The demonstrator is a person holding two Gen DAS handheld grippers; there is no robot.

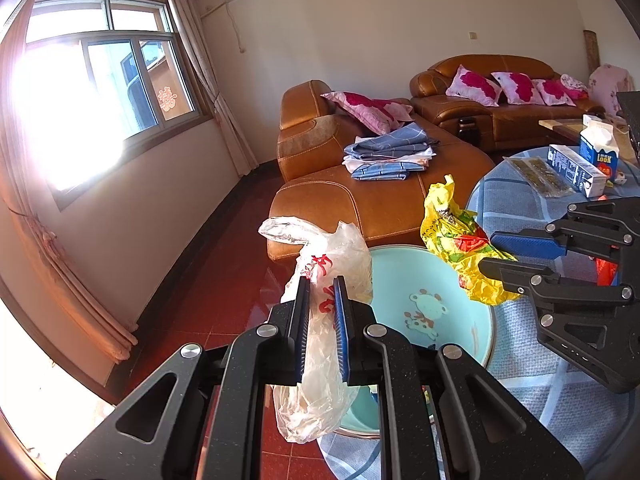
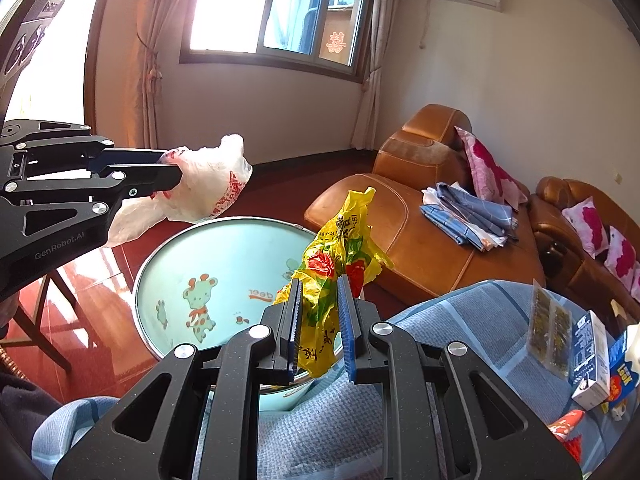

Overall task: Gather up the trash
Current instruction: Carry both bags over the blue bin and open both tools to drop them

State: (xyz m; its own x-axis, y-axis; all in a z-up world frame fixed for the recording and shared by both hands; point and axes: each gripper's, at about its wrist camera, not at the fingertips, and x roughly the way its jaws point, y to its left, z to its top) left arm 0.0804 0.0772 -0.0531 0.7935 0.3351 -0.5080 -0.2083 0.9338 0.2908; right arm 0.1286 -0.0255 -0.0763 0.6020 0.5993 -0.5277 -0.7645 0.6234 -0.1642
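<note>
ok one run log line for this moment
left gripper: shut on white bag | right gripper: shut on yellow bag | both over basin

The left gripper (image 1: 322, 280) points forward and somewhat downward, its two blue-padded fingers (image 1: 341, 312) drawn close together and clamped on a white bag (image 1: 320, 320) that hangs between them. In the right wrist view it reaches in from the left edge, fingers level. The right gripper (image 2: 319, 282) is tilted down alike, its blue pads (image 2: 347, 320) pinching a yellow bag (image 2: 332, 272). In the left wrist view it enters from the right edge, turned on its side with one finger above the other. The two grippers are held side by side, apart.
</note>
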